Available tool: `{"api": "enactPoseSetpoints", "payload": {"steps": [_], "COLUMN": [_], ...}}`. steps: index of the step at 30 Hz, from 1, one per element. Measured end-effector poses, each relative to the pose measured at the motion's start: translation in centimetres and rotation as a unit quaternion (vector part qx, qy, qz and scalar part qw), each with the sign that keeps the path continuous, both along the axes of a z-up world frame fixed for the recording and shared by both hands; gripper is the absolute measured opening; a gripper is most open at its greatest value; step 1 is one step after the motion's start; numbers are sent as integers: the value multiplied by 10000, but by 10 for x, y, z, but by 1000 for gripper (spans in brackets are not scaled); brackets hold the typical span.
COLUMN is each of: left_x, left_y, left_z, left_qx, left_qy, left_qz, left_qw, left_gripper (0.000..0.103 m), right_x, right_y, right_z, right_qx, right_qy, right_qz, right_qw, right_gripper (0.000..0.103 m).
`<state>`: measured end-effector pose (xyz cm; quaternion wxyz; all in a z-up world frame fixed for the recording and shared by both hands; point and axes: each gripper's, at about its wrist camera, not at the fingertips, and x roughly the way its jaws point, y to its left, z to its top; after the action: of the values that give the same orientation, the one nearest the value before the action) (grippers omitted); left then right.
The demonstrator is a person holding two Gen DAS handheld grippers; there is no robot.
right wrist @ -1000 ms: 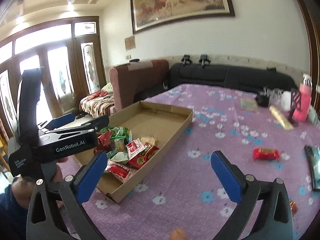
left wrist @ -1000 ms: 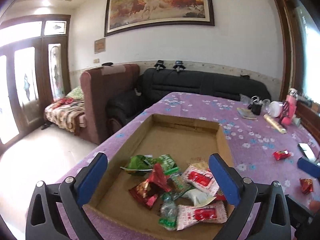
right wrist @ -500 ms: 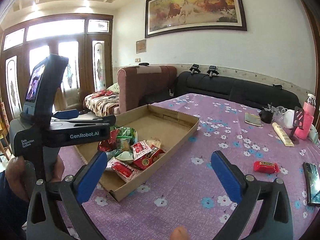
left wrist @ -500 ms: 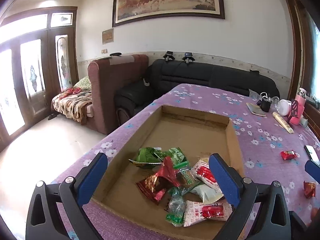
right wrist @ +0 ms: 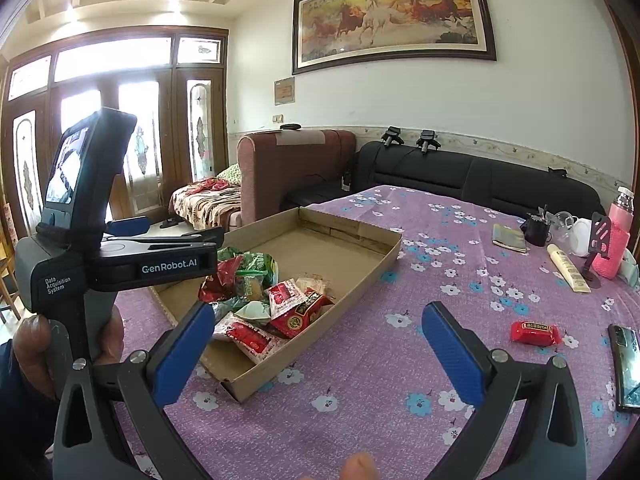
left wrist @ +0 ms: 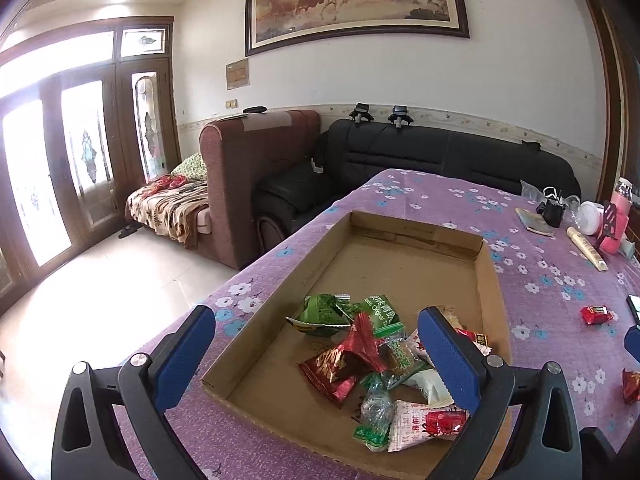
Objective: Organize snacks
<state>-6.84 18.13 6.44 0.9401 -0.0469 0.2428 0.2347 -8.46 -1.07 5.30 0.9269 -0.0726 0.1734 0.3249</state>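
Both wide-open, empty grippers, left (left wrist: 316, 346) and right (right wrist: 318, 338), have risen; shallow brown cardboard tray (right wrist: 384, 258) of wrapped snacks (right wrist: 280, 304) at ten o'clock.

My right tongs' finger (left wrist: 633, 344) and a phone (left wrist: 634, 307) are cut off at the left view's edge; my left tongs (left wrist: 316, 354) hide some snack packets (left wrist: 428, 420).

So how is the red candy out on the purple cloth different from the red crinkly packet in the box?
The red candy lies alone and flat on the tablecloth; the red crinkly packet sits in the cardboard box, piled among other snacks. The candy looks smooth and plump, the packet creased and shiny. Both are red wrapped snacks.
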Motion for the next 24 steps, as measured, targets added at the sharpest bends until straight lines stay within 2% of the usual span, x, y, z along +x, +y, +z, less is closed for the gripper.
{"api": "enactPoseSetpoints", "payload": {"steps": [24], "left_x": [1], "left_y": [0], "left_z": [-1], "left_qx": [83], "left_qy": [93], "left_qz": [141], "left_qw": [9998], "left_gripper": [103], "right_x": [0], "right_y": [0], "right_z": [-1], "right_qx": [-18], "right_qy": [10], "right_qz": [13], "right_qw": [10000], "right_gripper": [103]}}
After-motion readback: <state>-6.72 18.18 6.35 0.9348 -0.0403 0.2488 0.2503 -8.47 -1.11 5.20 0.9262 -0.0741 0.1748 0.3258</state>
